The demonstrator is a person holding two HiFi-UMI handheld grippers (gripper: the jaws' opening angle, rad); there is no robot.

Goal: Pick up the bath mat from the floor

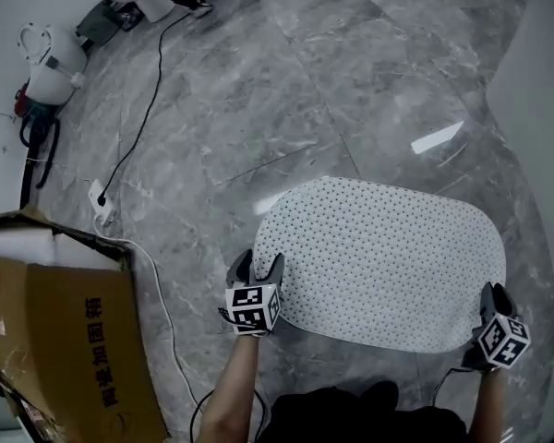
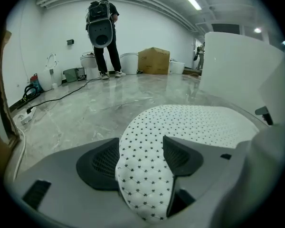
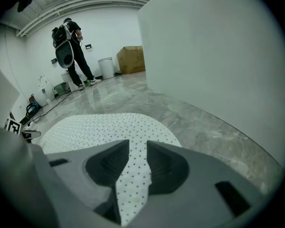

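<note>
Pinching bath mat (image 1: 388, 257) edge, right gripper (image 1: 495, 293), left gripper (image 1: 258, 266) spread around it, floor (image 1: 286, 90) beyond

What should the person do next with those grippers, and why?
Probably close the left gripper on the bath mat: its jaws stand wide around the mat's near edge, while the right gripper pinches its corner, and the mat lies flat on the floor.

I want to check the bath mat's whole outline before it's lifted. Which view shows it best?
The head view: the whole bath mat spread on the floor, nearly its full outline visible. The gripper views show it foreshortened: the left, a corner bulging between its fingers; the right, an edge strip between its fingers.
</note>
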